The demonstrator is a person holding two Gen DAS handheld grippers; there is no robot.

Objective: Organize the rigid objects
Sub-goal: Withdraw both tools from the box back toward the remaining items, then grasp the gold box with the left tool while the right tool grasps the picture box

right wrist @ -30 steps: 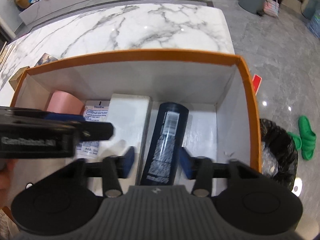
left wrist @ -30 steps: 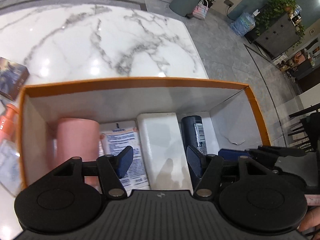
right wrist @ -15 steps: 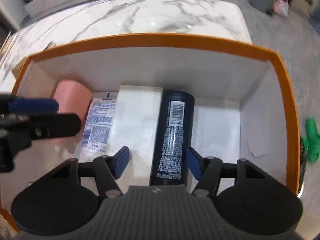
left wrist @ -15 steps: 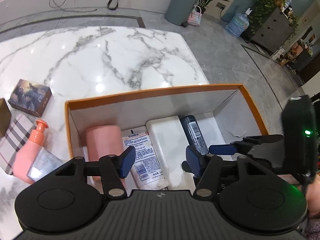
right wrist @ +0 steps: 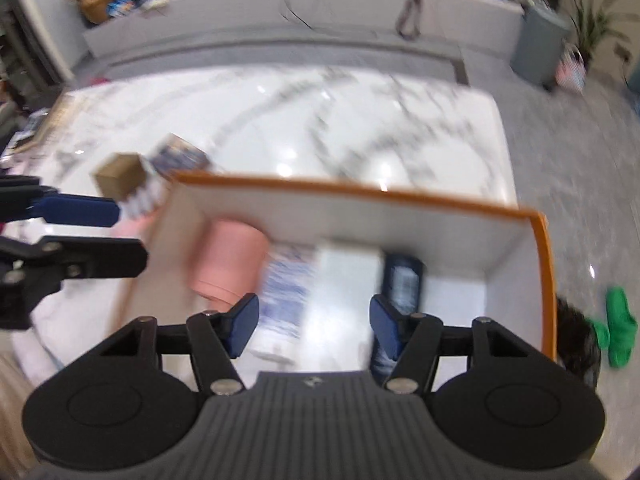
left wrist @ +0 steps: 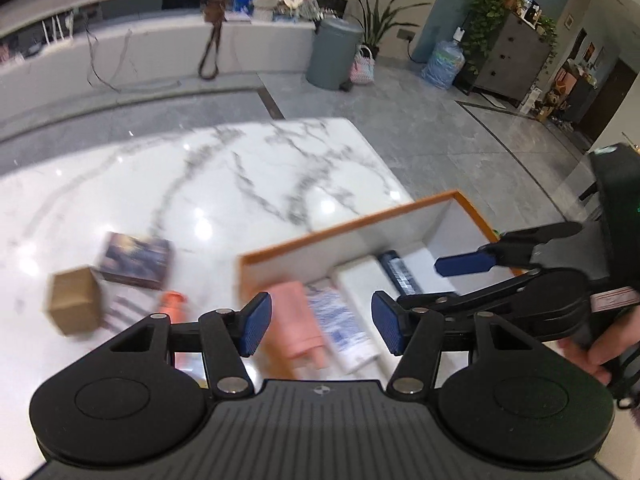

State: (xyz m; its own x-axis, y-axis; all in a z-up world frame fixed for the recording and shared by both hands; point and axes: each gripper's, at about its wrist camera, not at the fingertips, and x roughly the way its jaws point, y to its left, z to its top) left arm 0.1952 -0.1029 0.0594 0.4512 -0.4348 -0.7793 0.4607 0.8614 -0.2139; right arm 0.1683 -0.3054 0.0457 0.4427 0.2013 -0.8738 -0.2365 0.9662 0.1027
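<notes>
An orange-rimmed white box (left wrist: 352,222) (right wrist: 360,190) stands on the marble table. Inside lie a pink cylinder (left wrist: 294,320) (right wrist: 228,260), a white printed tube (left wrist: 340,316) (right wrist: 286,284), a white block (left wrist: 366,276) (right wrist: 344,280) and a dark blue can (left wrist: 398,270) (right wrist: 402,278). My left gripper (left wrist: 320,326) is open and empty above the box's left part. My right gripper (right wrist: 314,326) is open and empty above the box. Each gripper shows in the other's view, the right one (left wrist: 464,266) and the left one (right wrist: 80,210). Both views are blurred.
Left of the box on the table lie a brown cardboard box (left wrist: 74,304) (right wrist: 120,174), a dark picture box (left wrist: 136,260) (right wrist: 180,158), a checked item (left wrist: 124,312) and an orange-capped bottle (left wrist: 174,300). The table's right edge drops to grey floor with green slippers (right wrist: 618,332).
Both grippers have risen and pulled back from the box, still open. The left view has swung left, so the loose items on the table now show.
</notes>
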